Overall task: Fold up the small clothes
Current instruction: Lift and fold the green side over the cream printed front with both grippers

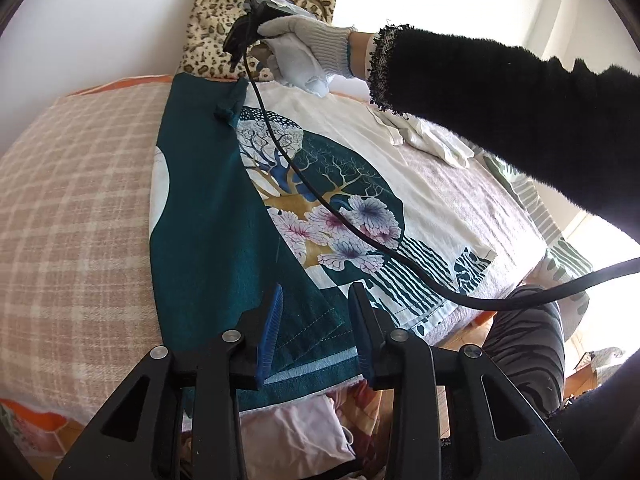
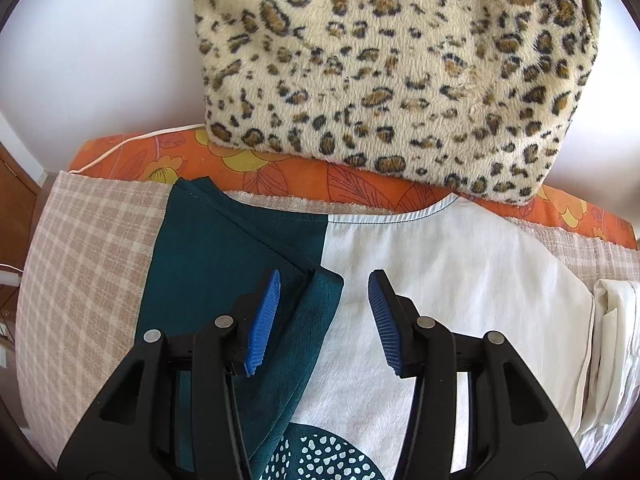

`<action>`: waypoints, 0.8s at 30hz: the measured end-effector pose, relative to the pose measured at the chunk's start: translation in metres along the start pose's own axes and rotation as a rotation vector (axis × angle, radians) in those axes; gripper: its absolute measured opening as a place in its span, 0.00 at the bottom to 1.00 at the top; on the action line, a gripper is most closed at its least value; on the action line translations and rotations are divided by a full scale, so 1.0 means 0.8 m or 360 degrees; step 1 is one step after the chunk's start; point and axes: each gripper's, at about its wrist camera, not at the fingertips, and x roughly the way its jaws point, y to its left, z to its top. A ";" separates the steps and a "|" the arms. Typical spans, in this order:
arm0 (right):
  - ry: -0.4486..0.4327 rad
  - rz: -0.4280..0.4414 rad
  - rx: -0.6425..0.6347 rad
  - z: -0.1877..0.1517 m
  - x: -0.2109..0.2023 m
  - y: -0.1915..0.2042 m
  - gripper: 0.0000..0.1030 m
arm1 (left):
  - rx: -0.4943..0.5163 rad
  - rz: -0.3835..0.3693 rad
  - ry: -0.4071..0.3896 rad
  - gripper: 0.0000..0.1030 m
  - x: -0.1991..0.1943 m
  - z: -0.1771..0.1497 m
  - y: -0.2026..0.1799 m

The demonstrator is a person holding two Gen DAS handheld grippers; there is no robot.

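A small garment [image 1: 340, 184] lies flat on the bed, white with a teal tree-and-flower print. Its teal side [image 1: 200, 208] is folded over onto the white part. My left gripper [image 1: 316, 316] is open just above the teal hem at the near end, holding nothing. My right gripper [image 2: 324, 300] is open at the far end near the neckline [image 2: 384, 216], over the folded teal sleeve [image 2: 312, 312]. In the left wrist view the right gripper [image 1: 244, 40] shows in a white-gloved hand, with its black cable [image 1: 360, 236] trailing across the print.
A plaid beige blanket [image 1: 72, 216] covers the bed. A leopard-print cushion [image 2: 392, 64] stands at the far edge on an orange floral sheet [image 2: 280, 172]. White cloth [image 1: 432, 140] lies to the right. Pink cloth [image 1: 296, 428] hangs below the near edge.
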 end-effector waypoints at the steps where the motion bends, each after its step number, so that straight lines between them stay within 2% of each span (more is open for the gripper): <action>1: -0.0017 0.0070 -0.0004 -0.004 -0.008 0.002 0.47 | 0.0003 0.0032 -0.0016 0.31 -0.004 0.001 0.003; 6: -0.0003 0.0510 -0.0129 -0.042 -0.037 0.040 0.47 | -0.0073 0.0135 -0.0029 0.31 -0.009 0.001 0.030; 8: 0.0070 0.0629 -0.0116 -0.060 -0.036 0.061 0.47 | -0.0145 0.0145 -0.0015 0.31 -0.006 -0.001 0.043; 10: 0.0147 0.0688 -0.0114 -0.077 -0.027 0.077 0.47 | -0.0159 0.0173 -0.0011 0.31 -0.006 -0.002 0.049; 14: 0.0223 0.0709 -0.0089 -0.102 -0.013 0.089 0.47 | -0.0116 0.0212 0.0025 0.31 0.002 -0.007 0.048; 19: 0.0307 0.0652 -0.0016 -0.114 0.004 0.064 0.47 | -0.0089 0.0232 0.0117 0.31 0.018 -0.018 0.048; 22: 0.0284 0.0534 0.0047 -0.114 -0.006 0.028 0.47 | -0.0039 0.0262 0.0117 0.31 0.020 -0.022 0.044; 24: 0.0266 0.0388 0.0094 -0.115 -0.018 -0.004 0.47 | -0.0034 0.0270 0.0115 0.31 0.019 -0.023 0.044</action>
